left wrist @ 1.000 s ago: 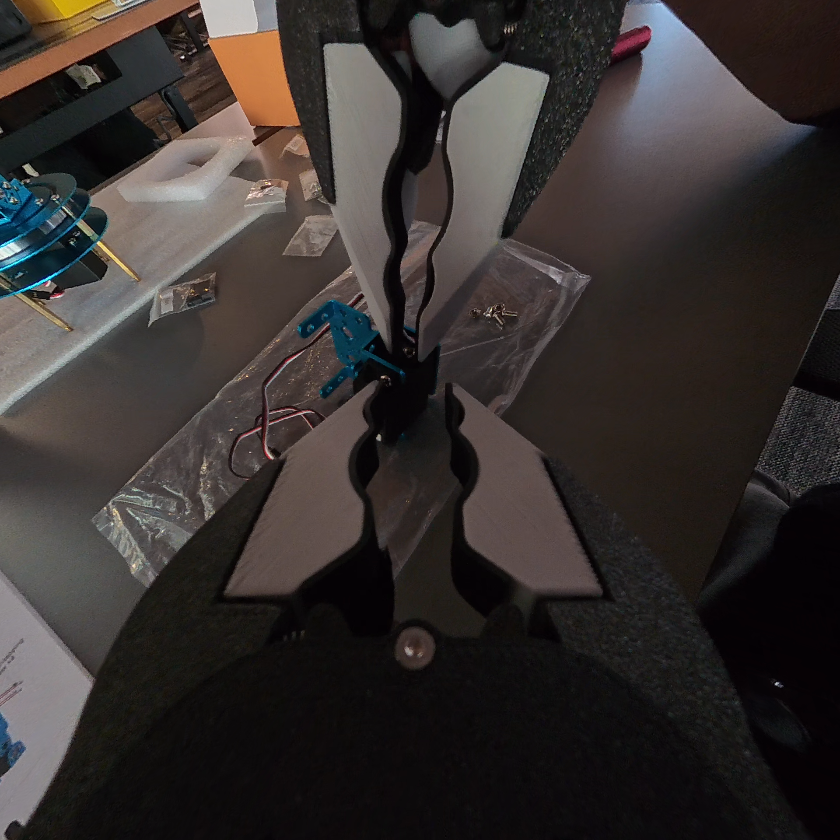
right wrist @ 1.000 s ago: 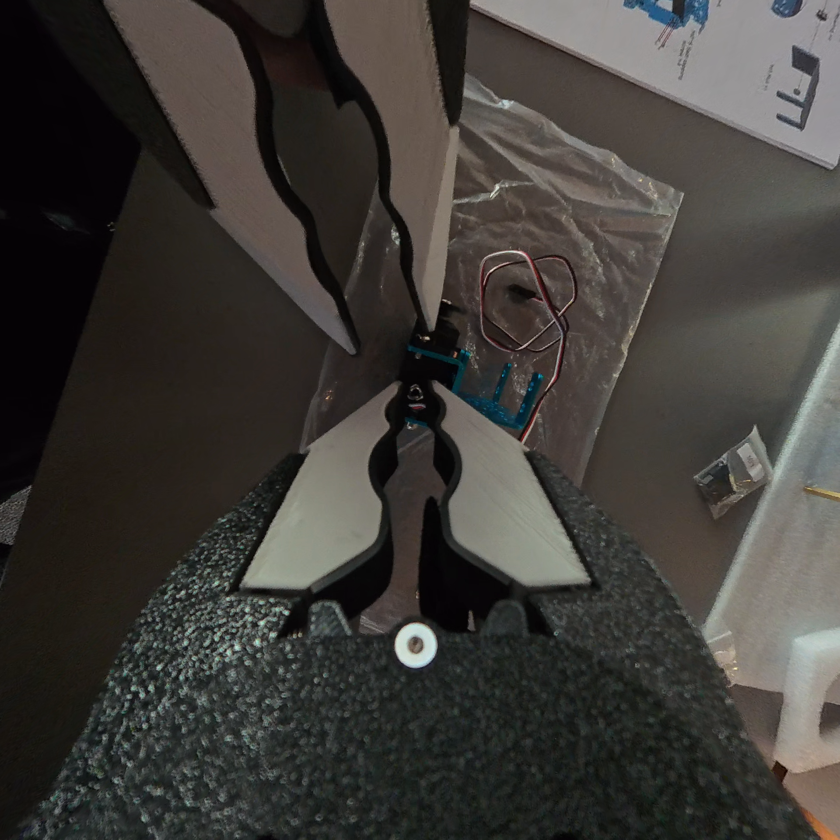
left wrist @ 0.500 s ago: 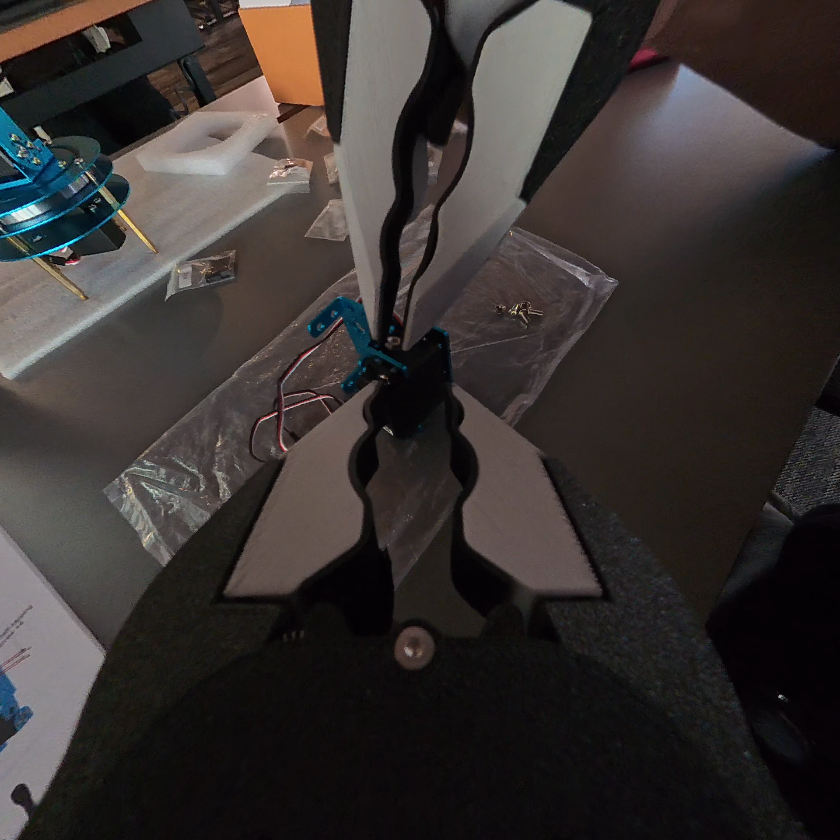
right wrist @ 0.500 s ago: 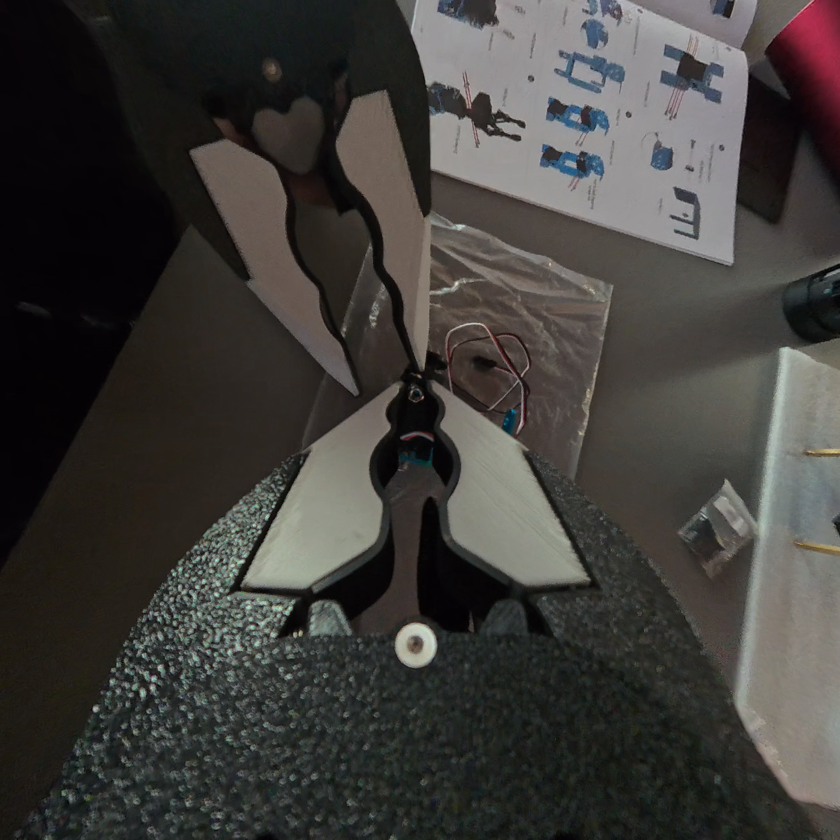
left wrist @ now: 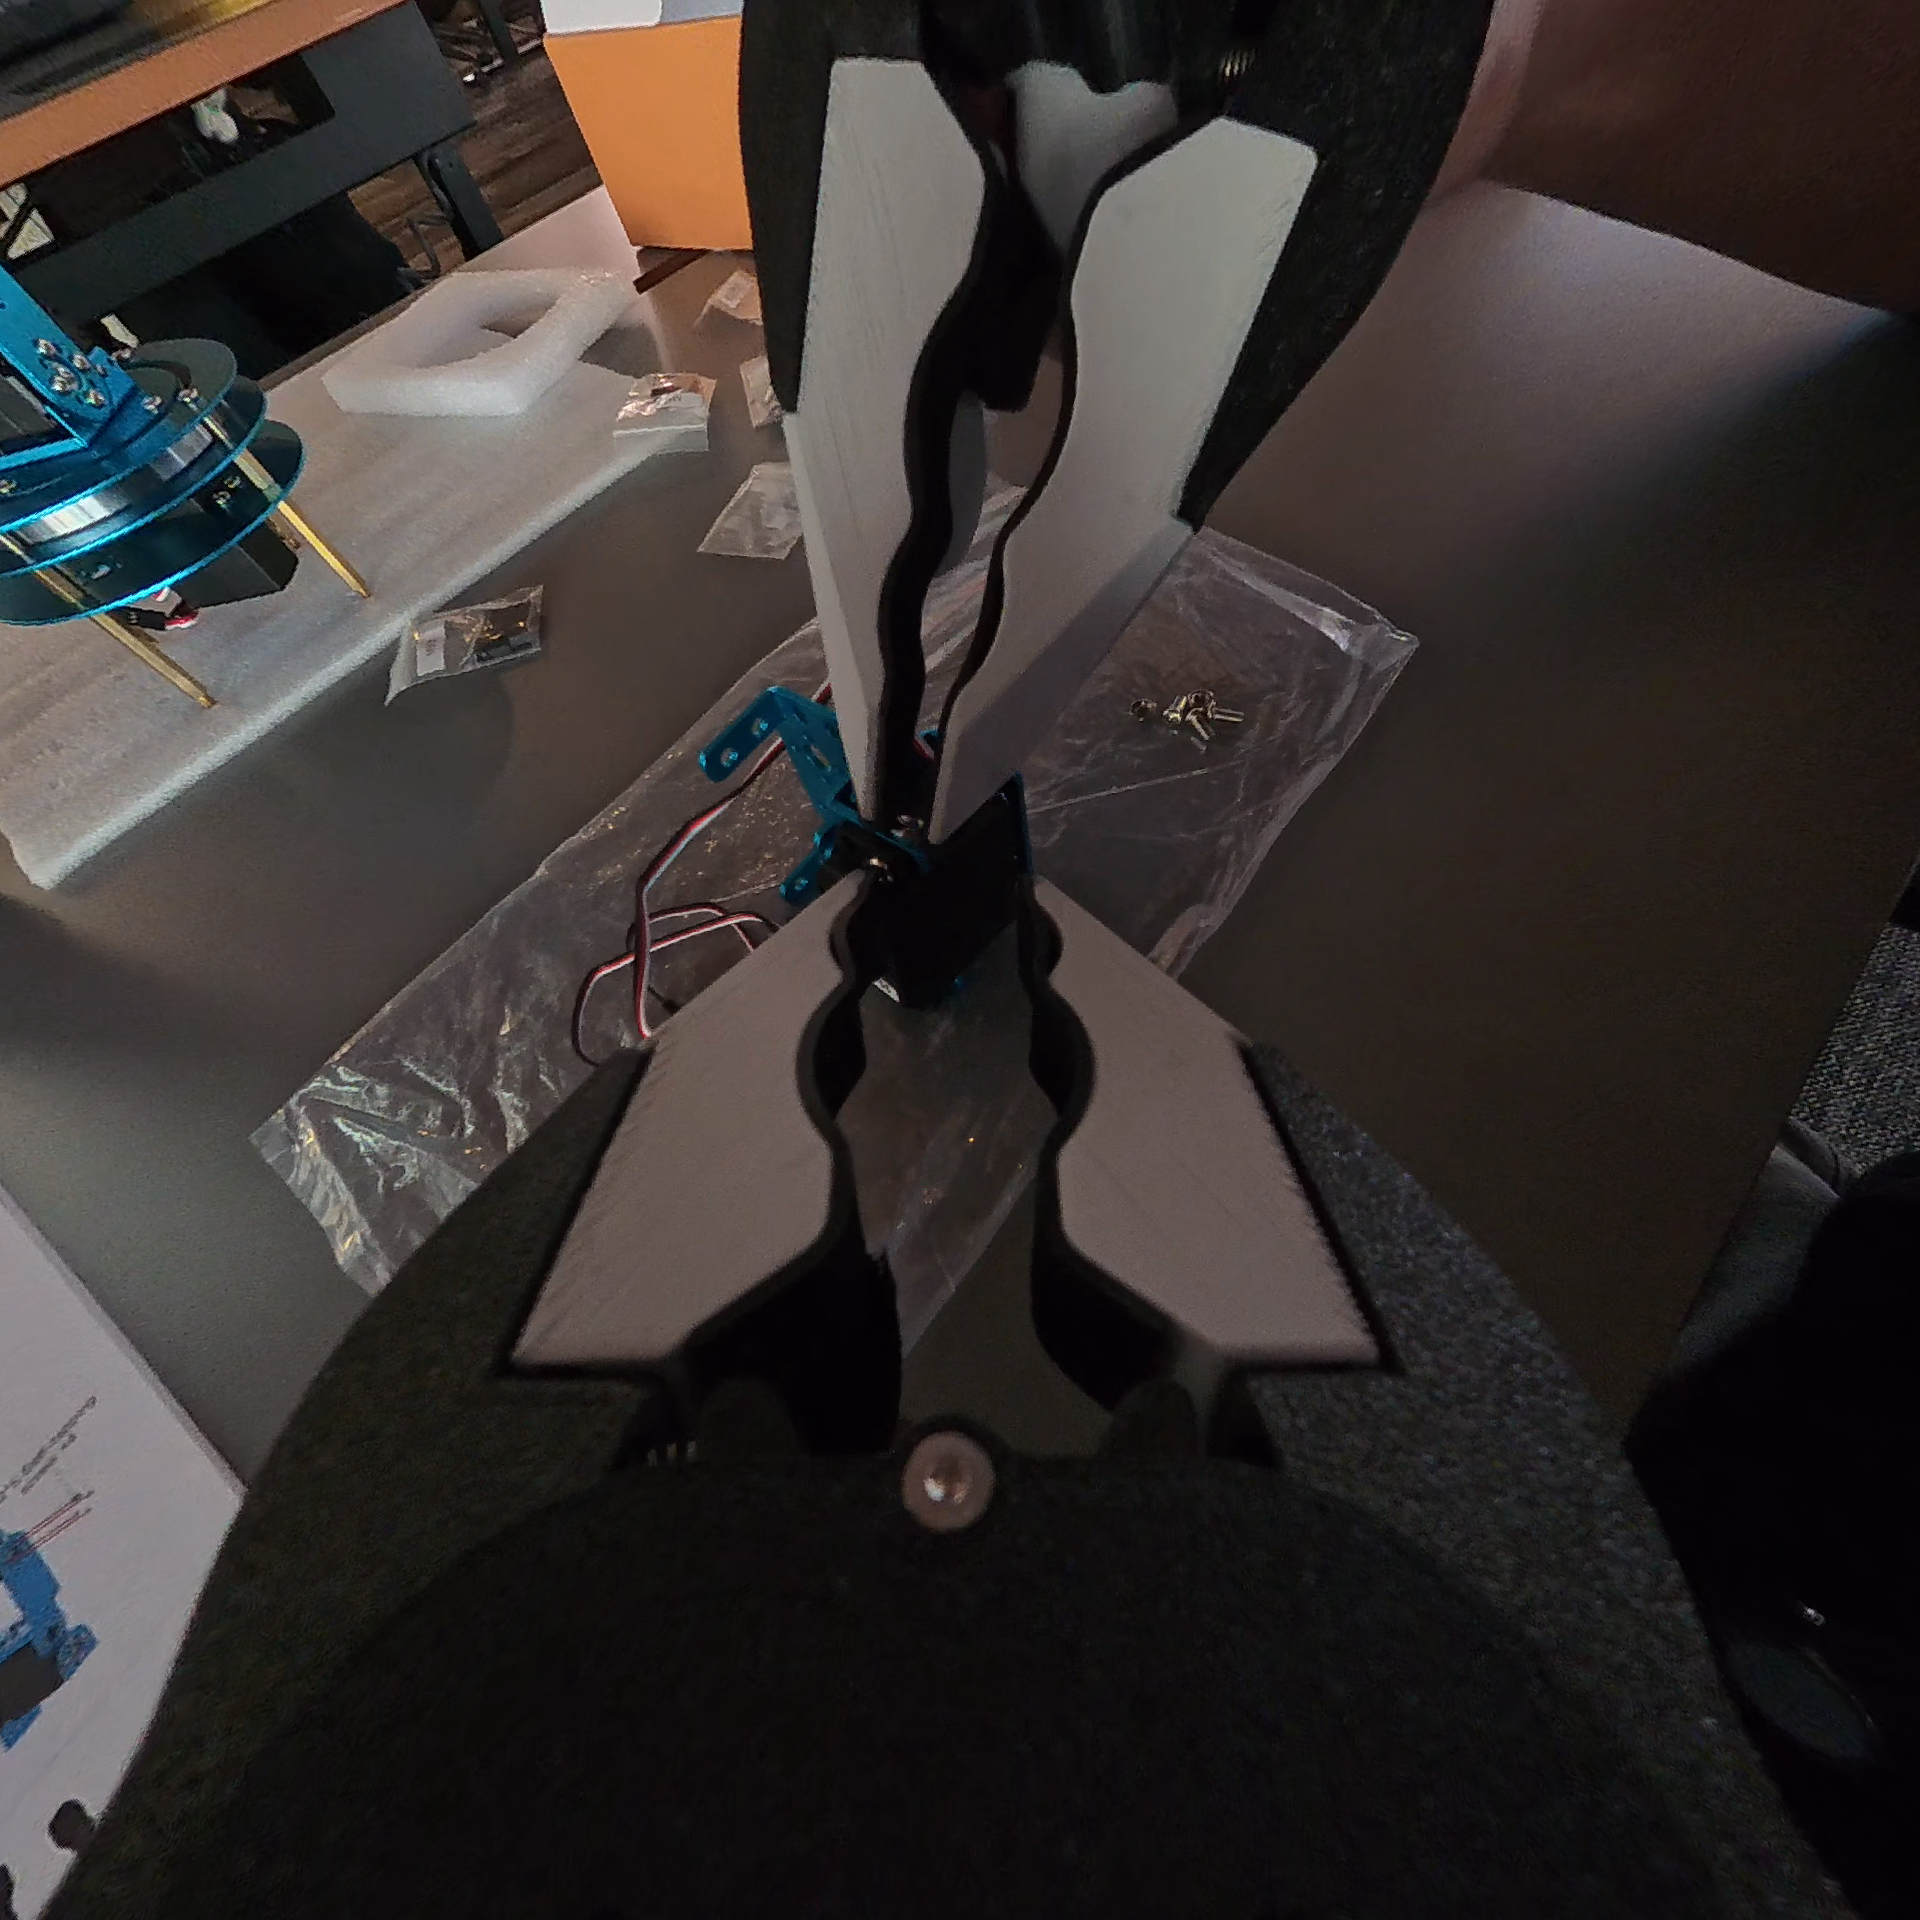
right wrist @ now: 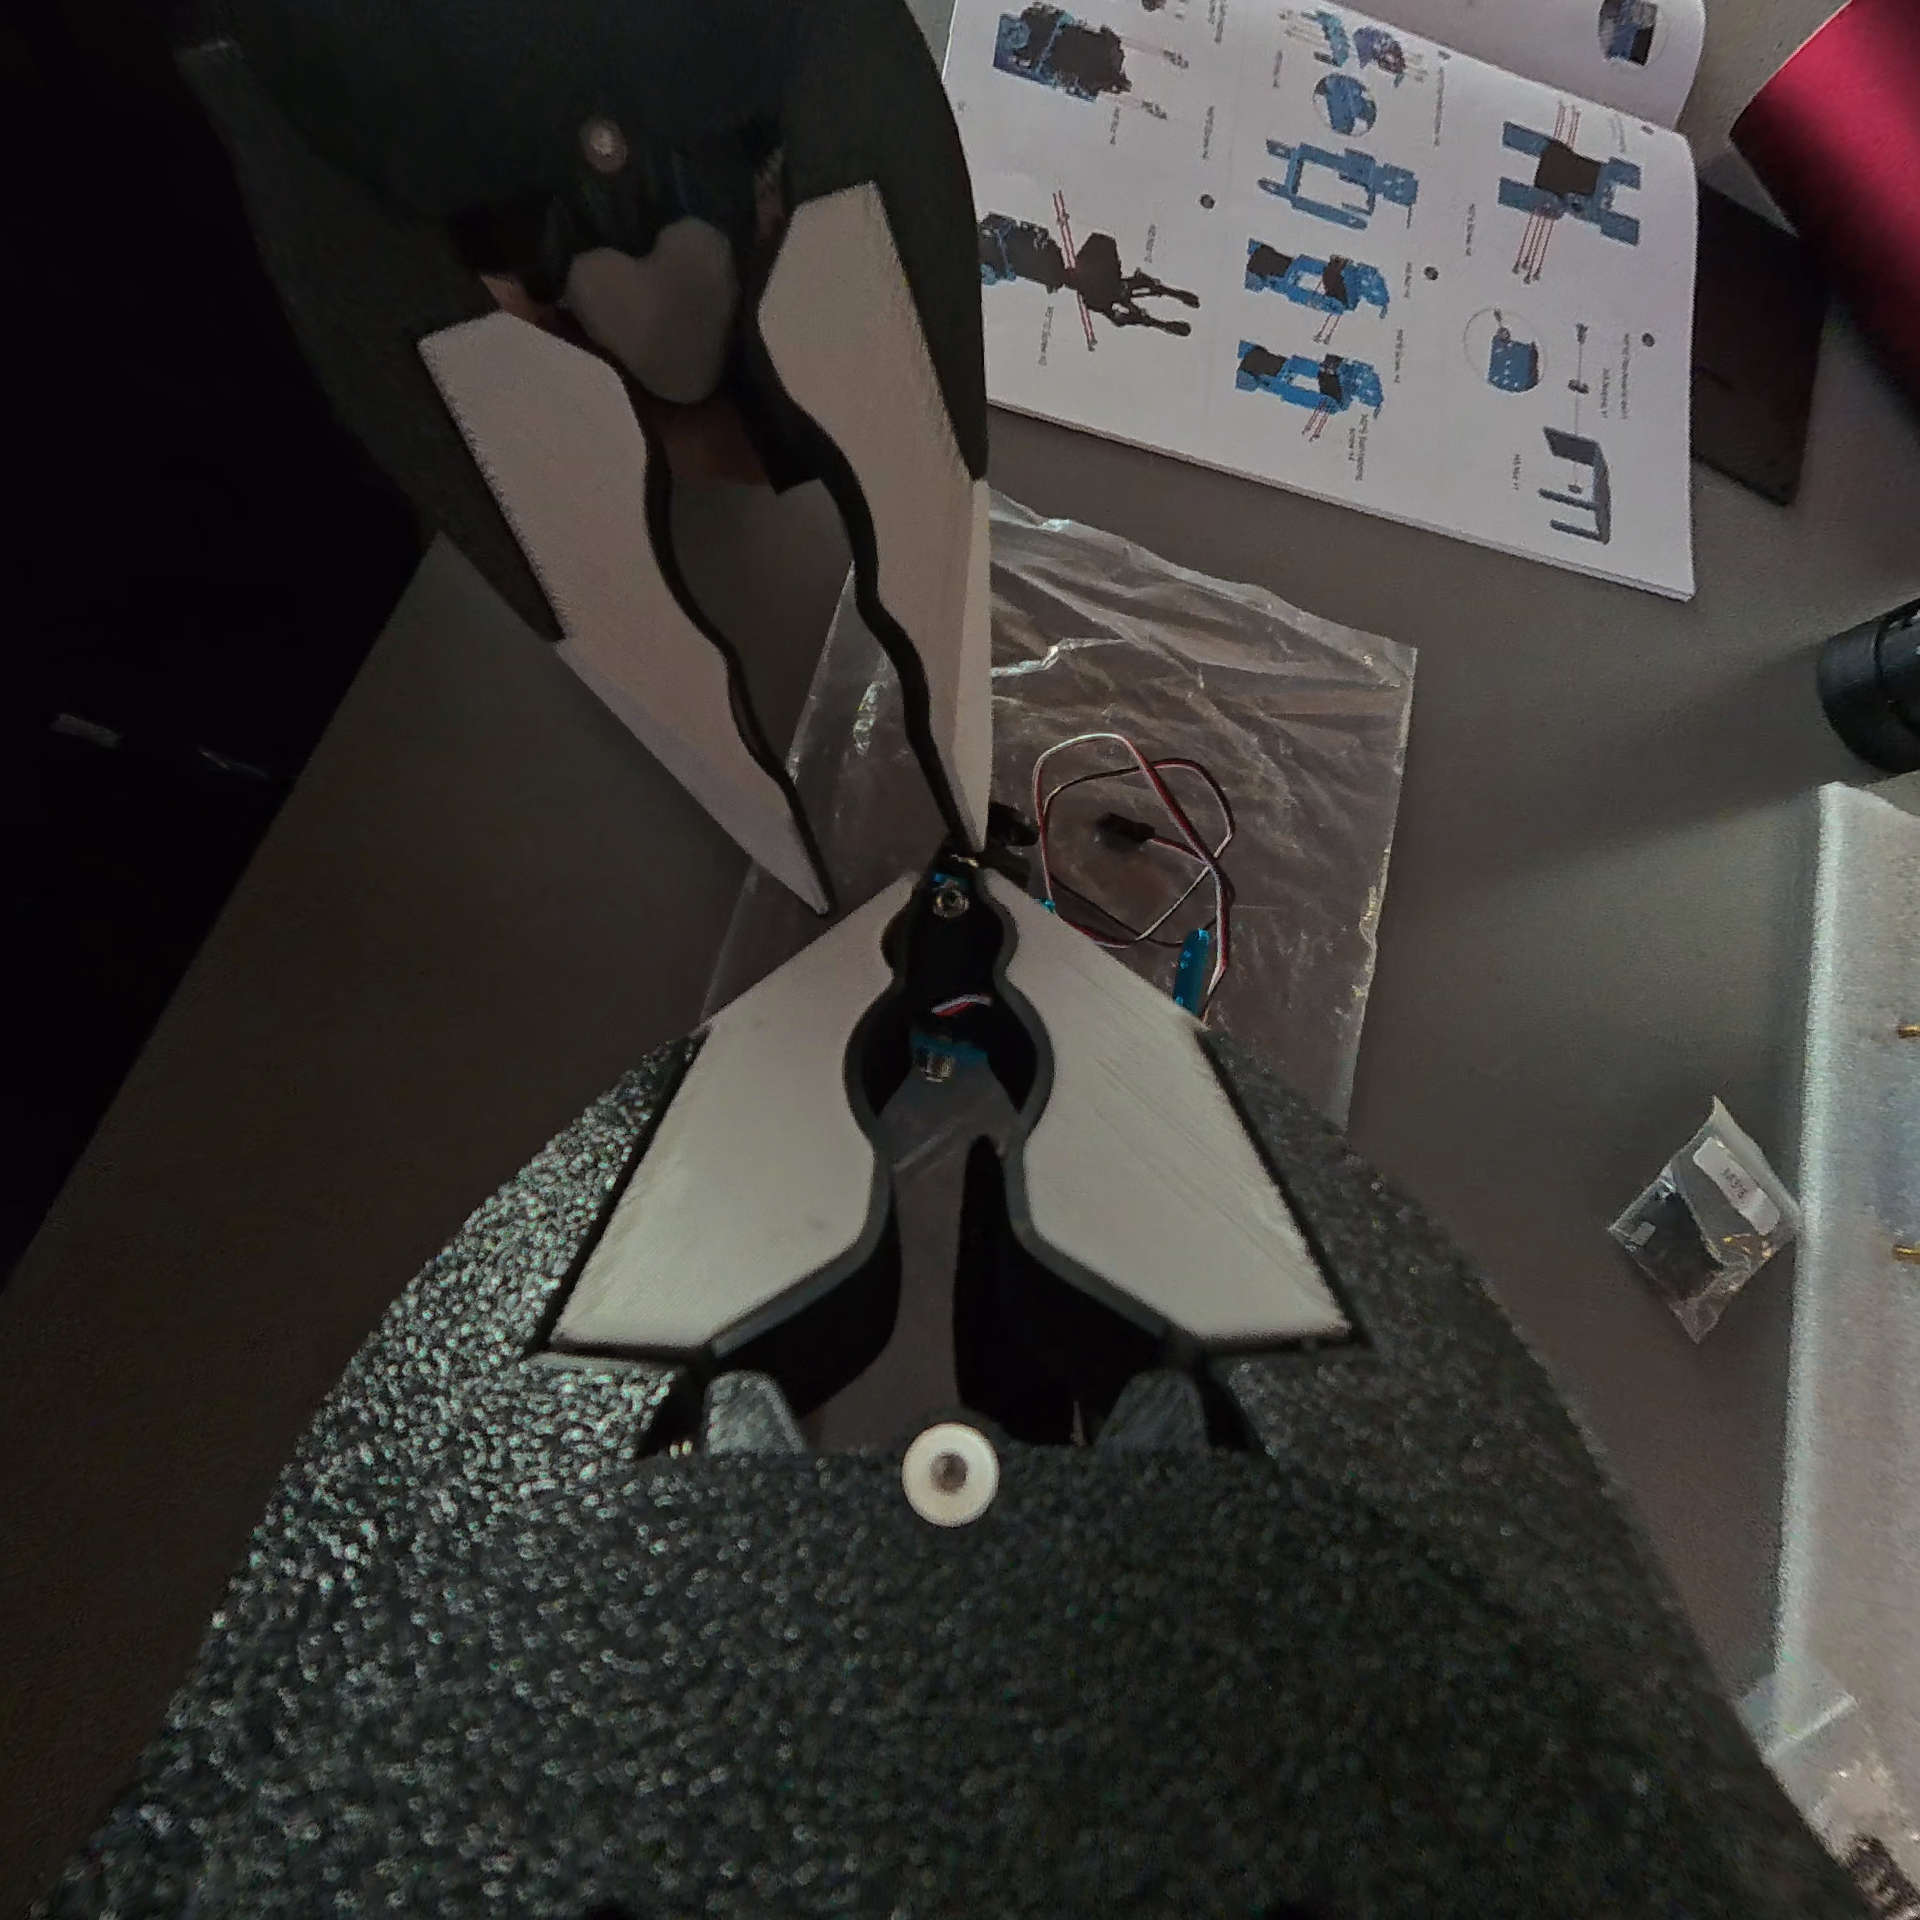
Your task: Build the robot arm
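Left hand-held gripper [left wrist: 940,904] clasps servo [left wrist: 951,914], screws [left wrist: 1184,714] left-view only

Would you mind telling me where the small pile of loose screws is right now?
In the left wrist view, the loose screws lie on the clear plastic bag on the grey table, right of the right tool and the blue bracket.

A dark grey table [left wrist: 1558,727] is filling most of both views, lying in dim light with soft reflections showing on its surface. Beyond its far edge, an orange cabinet [left wrist: 665,135] is standing on dark wood flooring [left wrist: 520,94], beside a wood-topped desk with a black frame [left wrist: 239,114]. Grey carpet [left wrist: 1860,1039] is showing past the table's right edge.
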